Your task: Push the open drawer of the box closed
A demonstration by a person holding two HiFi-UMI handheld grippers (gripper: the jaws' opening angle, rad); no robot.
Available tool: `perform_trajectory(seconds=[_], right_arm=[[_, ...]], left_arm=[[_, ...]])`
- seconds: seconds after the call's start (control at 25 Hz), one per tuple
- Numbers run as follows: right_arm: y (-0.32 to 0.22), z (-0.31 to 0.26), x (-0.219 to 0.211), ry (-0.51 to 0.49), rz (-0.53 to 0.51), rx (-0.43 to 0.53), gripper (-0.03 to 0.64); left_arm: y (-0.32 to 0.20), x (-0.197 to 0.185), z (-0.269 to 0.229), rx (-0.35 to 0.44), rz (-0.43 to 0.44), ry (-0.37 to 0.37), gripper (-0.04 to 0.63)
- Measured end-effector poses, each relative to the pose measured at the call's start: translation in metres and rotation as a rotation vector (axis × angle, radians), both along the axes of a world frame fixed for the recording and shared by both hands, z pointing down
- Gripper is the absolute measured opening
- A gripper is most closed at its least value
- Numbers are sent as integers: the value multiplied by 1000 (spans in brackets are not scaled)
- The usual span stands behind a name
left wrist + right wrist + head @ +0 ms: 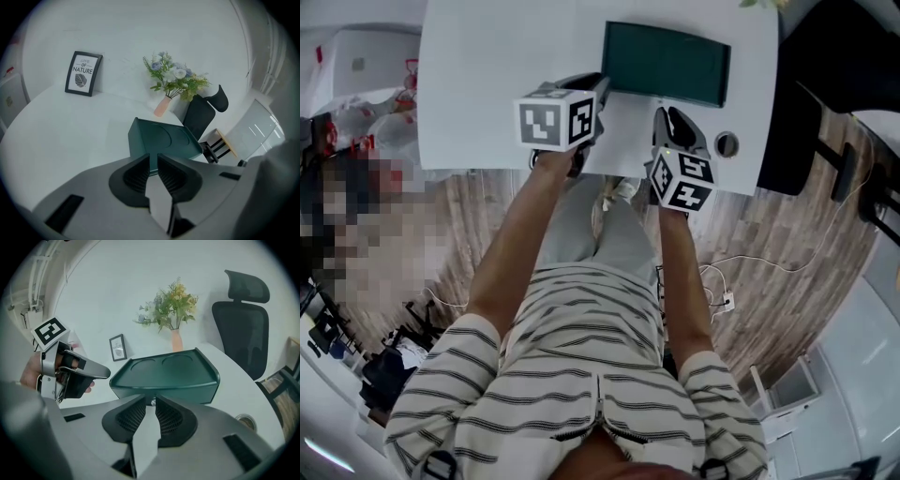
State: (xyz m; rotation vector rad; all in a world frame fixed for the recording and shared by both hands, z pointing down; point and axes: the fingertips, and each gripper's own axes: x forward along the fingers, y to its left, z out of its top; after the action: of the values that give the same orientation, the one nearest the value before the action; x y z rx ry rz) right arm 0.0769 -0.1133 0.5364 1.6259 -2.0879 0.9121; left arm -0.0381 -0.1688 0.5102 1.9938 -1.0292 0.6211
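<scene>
White table (487, 84) carries the green box (164, 373). With left gripper (153, 157) and right gripper (151, 400) both parted and empty, I should press its drawer front (187, 392) squarely.

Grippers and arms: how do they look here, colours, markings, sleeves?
Both the left gripper and right gripper have smooth grey bodies, black ribbed fingers and a white cube with black square markers. The arms come from short sleeves of a white, dark-striped shirt.
</scene>
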Motion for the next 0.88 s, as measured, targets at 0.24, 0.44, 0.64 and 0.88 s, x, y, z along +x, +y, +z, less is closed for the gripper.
perform_trajectory(seconds=[0.24,0.44,0.64,0.88], right_arm=[[8,-28,-1,-27,-18,63,41],[14,-60,-3,-29,-27,132,-6],[24,-91,0,-46,-23,184,-5],[31,-127,-8,-63,-39,245,-3]], left_arm=[[10,0,-20,58,-17,9,17],[24,-1,-41,116,1,32,2],[40,2,-75,169,-23,73,2],[55,2,-114,320,4,13,2]])
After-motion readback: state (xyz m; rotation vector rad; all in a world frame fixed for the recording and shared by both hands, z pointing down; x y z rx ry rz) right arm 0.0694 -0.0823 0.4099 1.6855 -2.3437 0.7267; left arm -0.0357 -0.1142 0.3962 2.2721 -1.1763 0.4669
